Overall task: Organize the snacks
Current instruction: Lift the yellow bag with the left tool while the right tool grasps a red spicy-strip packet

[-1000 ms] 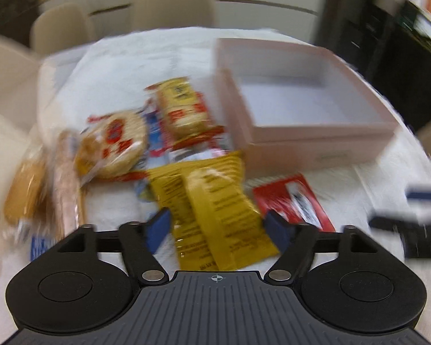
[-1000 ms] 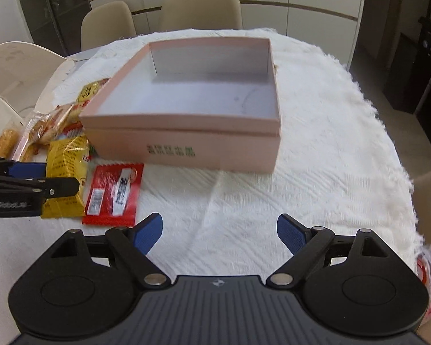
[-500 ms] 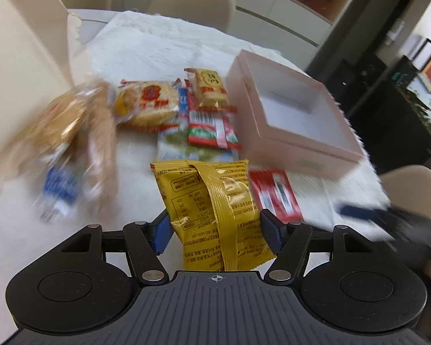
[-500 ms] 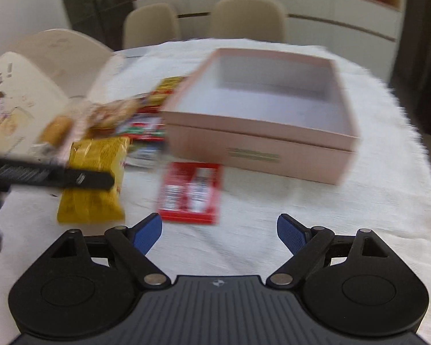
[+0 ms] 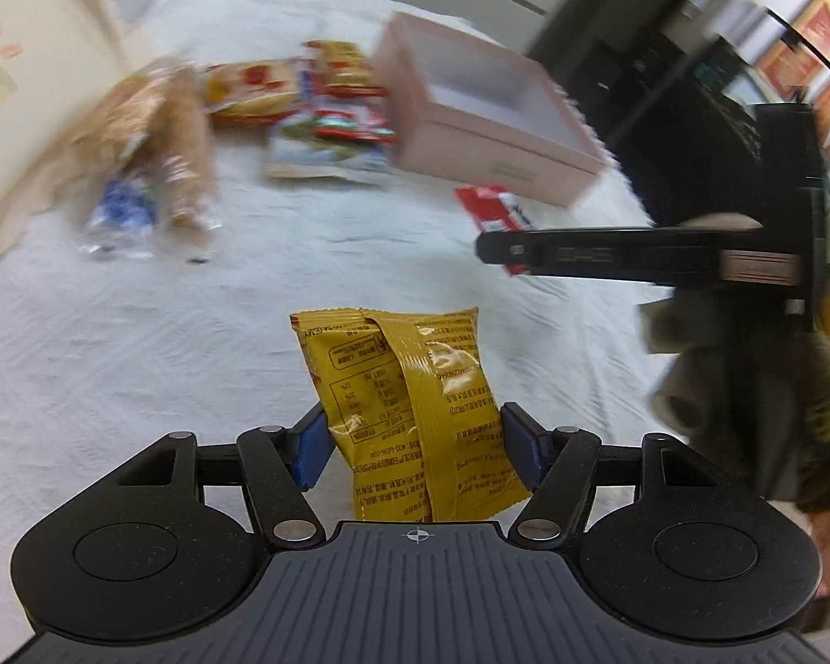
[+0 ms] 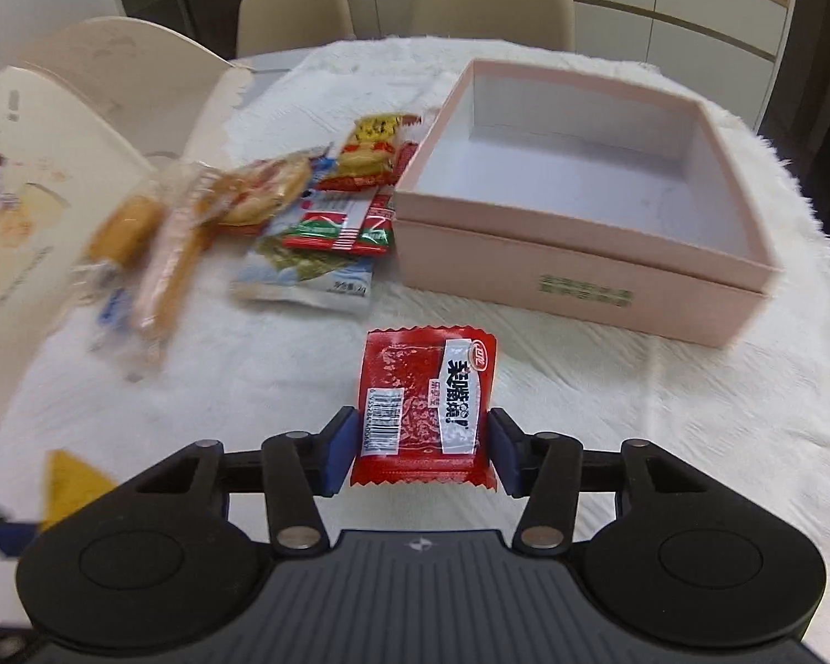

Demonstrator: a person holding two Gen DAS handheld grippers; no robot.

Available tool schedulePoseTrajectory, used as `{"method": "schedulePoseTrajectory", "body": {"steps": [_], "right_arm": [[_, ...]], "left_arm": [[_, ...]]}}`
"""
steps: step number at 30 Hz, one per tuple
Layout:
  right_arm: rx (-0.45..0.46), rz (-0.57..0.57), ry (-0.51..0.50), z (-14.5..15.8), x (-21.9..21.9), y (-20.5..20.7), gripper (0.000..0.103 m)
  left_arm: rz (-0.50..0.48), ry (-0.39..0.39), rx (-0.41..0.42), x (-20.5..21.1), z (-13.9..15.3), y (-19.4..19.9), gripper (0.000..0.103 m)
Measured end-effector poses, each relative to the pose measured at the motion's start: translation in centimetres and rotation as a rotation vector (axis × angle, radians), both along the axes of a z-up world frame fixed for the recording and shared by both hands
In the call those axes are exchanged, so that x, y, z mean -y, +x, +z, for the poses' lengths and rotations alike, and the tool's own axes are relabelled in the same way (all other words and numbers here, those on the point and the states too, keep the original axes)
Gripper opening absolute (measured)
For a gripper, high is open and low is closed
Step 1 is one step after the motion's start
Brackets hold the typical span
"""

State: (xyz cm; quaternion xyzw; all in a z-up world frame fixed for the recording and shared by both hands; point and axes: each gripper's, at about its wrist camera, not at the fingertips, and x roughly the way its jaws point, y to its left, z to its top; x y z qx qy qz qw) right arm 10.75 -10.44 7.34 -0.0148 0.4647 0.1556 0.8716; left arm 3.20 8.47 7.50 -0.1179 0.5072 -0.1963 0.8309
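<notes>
My left gripper (image 5: 415,451) is shut on a yellow snack packet (image 5: 409,409) and holds it above the white cloth. My right gripper (image 6: 421,454) has its jaws around a red snack packet (image 6: 423,404); the pads sit at its sides, and I cannot tell whether they press it. The right gripper's arm (image 5: 608,257) shows in the left wrist view over the red packet (image 5: 487,202). An empty pink box (image 6: 586,193) stands at the far right and also shows in the left wrist view (image 5: 487,116). A pile of snack packets (image 6: 326,205) lies left of it.
Wrapped bread sticks (image 6: 155,243) lie at the left beside a cream illustrated box lid (image 6: 33,188). Beige chairs (image 6: 492,0) stand behind the table. The white cloth (image 6: 664,404) covers the table, whose edge curves away at the right.
My left gripper has pulled back toward the near side with the yellow packet in it. My right gripper has moved left and down, and its jaws have narrowed around the red packet.
</notes>
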Motion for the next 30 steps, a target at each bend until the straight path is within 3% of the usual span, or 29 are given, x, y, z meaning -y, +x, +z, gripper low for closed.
{"method": "schedulePoseTrajectory", "body": {"steps": [3, 4, 5, 6, 10, 13, 16, 20, 22, 25, 30], "right_arm": [[0.072, -0.002, -0.020, 3.7, 2.1, -2.3, 0.050], [0.108, -0.001, -0.030, 5.1, 2.9, -3.0, 0.050], [0.141, -0.001, -0.037, 6.3, 3.4, -3.3, 0.050], [0.184, -0.001, -0.041, 7.6, 4.0, -3.6, 0.050], [0.307, -0.025, -0.023, 11.6, 6.0, -2.1, 0.050], [0.336, -0.049, -0.037, 12.2, 6.7, 0.2, 0.050], [0.284, -0.041, -0.013, 10.7, 7.8, 1.8, 0.050], [0.154, -0.045, -0.011, 6.0, 8.9, 3.2, 0.051], [0.085, -0.042, 0.003, 3.5, 9.3, 3.4, 0.059], [-0.007, -0.036, 0.036, 0.7, 9.7, 3.2, 0.061], [-0.040, -0.037, 0.045, -1.1, 9.4, 2.0, 0.064]], "left_arm": [[-0.056, -0.039, 0.040, 1.0, 2.1, 0.7, 0.065], [-0.071, -0.061, 0.064, 1.2, 3.2, 1.4, 0.057], [-0.079, -0.080, 0.095, 1.5, 4.4, 2.2, 0.044], [-0.078, -0.096, 0.135, 1.6, 5.9, 3.4, 0.013], [-0.061, -0.135, 0.290, 2.4, 11.5, 9.3, 0.013], [-0.030, -0.143, 0.321, 3.1, 12.8, 12.6, 0.014], [-0.049, -0.129, 0.279, 4.1, 10.9, 13.0, 0.016], [-0.102, -0.026, 0.105, 5.4, 4.5, 10.8, 0.022], [-0.139, 0.014, 0.053, 6.1, 2.1, 9.3, 0.022], [-0.269, 0.046, 0.012, 7.7, -0.1, 6.4, 0.022], [-0.535, 0.211, 0.037, 11.5, -1.5, 1.1, 0.024]]}}
